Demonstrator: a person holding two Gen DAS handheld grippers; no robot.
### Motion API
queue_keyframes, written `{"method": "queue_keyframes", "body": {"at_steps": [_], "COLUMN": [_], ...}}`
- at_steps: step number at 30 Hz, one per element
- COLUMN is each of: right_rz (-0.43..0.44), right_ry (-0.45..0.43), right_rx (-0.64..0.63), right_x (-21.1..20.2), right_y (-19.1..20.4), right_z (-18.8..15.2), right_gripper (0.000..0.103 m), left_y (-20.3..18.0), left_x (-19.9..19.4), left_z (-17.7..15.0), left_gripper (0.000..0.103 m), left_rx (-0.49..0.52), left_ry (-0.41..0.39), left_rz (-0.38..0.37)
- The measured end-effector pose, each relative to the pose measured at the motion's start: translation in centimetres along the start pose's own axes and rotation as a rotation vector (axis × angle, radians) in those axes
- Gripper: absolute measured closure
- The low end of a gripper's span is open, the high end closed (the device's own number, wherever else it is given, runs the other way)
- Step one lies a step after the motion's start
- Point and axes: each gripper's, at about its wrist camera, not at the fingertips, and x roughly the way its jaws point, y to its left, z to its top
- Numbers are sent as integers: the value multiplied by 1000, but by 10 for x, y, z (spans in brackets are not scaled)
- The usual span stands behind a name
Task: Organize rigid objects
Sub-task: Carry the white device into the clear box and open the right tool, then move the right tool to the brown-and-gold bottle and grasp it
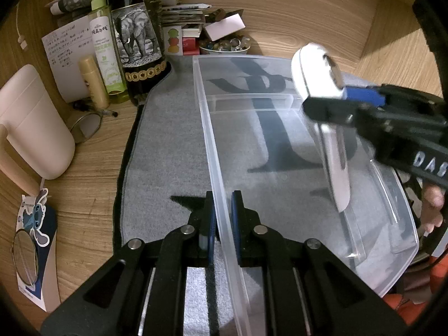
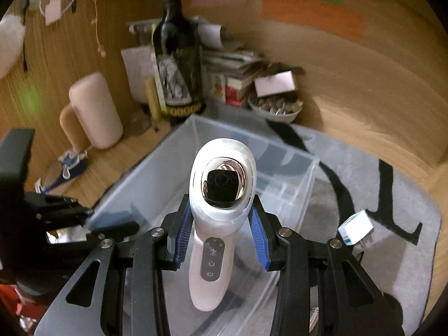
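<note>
Left wrist view: left gripper (image 1: 222, 218) fingers pinch the near wall of the clear box (image 1: 372, 274) on the gray mat (image 1: 165, 145), & right gripper (image 2: 221, 229) fingers squeeze the white device (image 2: 221, 193), held w/ its handle down inside the box.

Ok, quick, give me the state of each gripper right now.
Left gripper: jaws closed on the side wall of the clear plastic bin.
Right gripper: jaws closed on the white handheld device, held over the bin.
</note>
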Motion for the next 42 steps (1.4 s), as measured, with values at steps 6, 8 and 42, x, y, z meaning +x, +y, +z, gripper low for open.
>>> {"method": "queue_keyframes", "body": {"at_steps": [6, 8, 42], "right_rz": [13, 15, -66], "right_ry": [77, 94, -97], "right_rx": [-45, -57, -52], "right_x": [15, 19, -40], "right_y": [8, 10, -8], "right_z": [-4, -4, 8], "right_gripper": [67, 67, 32], "left_y": [0, 0, 1], "left_x": [0, 1, 2], "left_z": [1, 1, 0], "left_gripper": [92, 92, 92], "left_rx": [5, 6, 8], "left_ry": [0, 0, 3], "left_rz": [2, 1, 3]}}
